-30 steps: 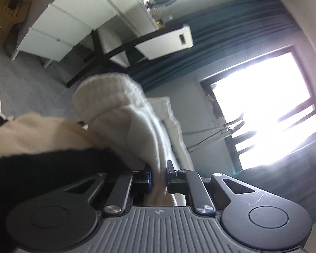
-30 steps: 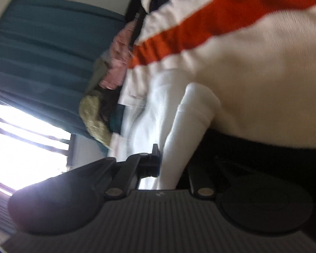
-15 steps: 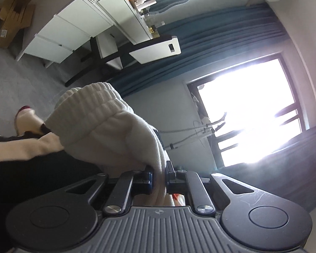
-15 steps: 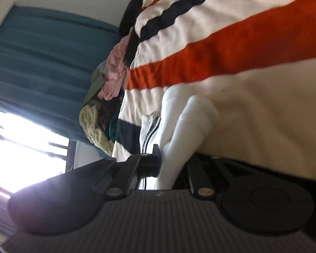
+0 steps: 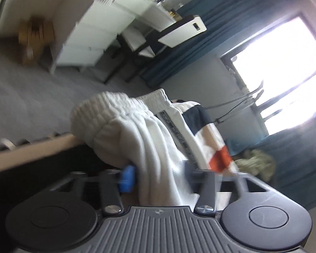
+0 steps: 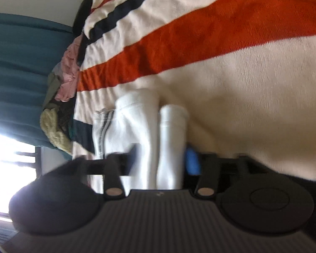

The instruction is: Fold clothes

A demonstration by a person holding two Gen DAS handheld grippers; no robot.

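A white garment with an elastic waistband and a dark side stripe lies between the fingers of my left gripper. The jaws stand wide apart with blue pads showing, so the grip looks loosened. In the right wrist view the same white garment passes between the fingers of my right gripper, whose jaws are also spread. The garment rests on a striped cream, orange and navy blanket on the bed.
A pile of other clothes sits at the bed's far end by teal curtains. A white drawer unit, a black-legged desk and grey carpet lie beyond the bed. A bright window is at right.
Both grippers have opened from a tight pinch on the white garment. Both have lowered toward the blanket, and the garment now lies down on it.
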